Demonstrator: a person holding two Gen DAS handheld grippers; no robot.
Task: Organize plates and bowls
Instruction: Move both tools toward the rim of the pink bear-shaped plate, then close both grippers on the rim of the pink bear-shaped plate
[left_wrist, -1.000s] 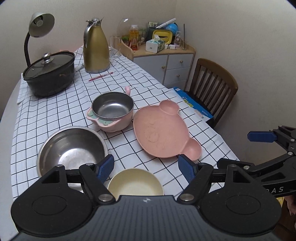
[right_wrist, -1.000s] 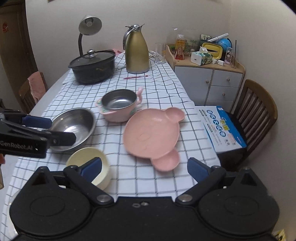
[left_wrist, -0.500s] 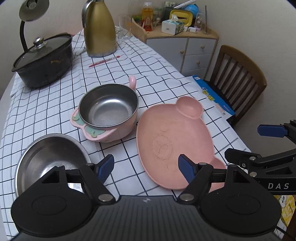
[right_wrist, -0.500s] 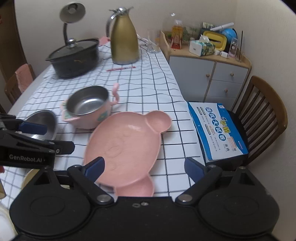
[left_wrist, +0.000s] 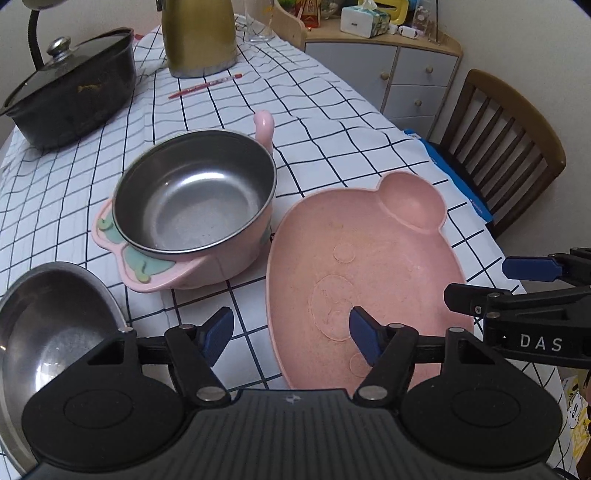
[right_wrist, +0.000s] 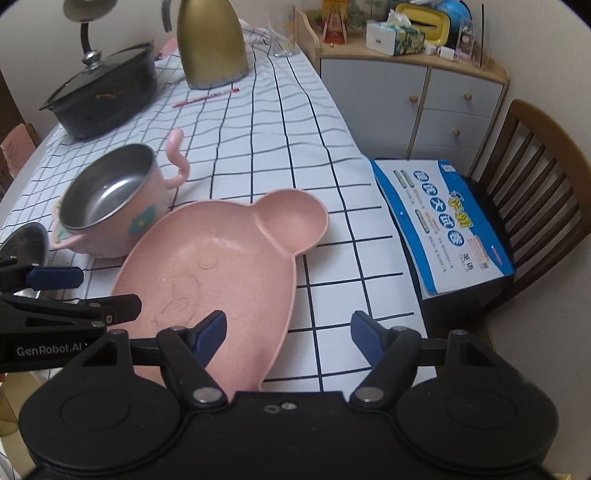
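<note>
A pink bear-shaped plate (left_wrist: 369, 273) (right_wrist: 221, 273) lies on the checked tablecloth near the front edge. A pink bowl with a steel liner and curly handle (left_wrist: 192, 210) (right_wrist: 107, 199) stands to its left. A larger steel bowl (left_wrist: 48, 332) (right_wrist: 26, 240) sits at the front left. My left gripper (left_wrist: 291, 334) is open and empty, over the plate's left rim. My right gripper (right_wrist: 286, 332) is open and empty, over the plate's near right rim. Each gripper also shows in the other's view.
A black lidded pot (left_wrist: 70, 96), a gold thermos jug (left_wrist: 199, 37), a red pen (left_wrist: 205, 85) and a lamp stand at the back of the table. A wooden chair (right_wrist: 535, 192) holding a blue box (right_wrist: 443, 221) stands to the right, with a cabinet (right_wrist: 417, 92) behind.
Both grippers have moved forward and down toward the pink plate. The cream bowl at the table's front has dropped out of view beneath them. Both stay open.
</note>
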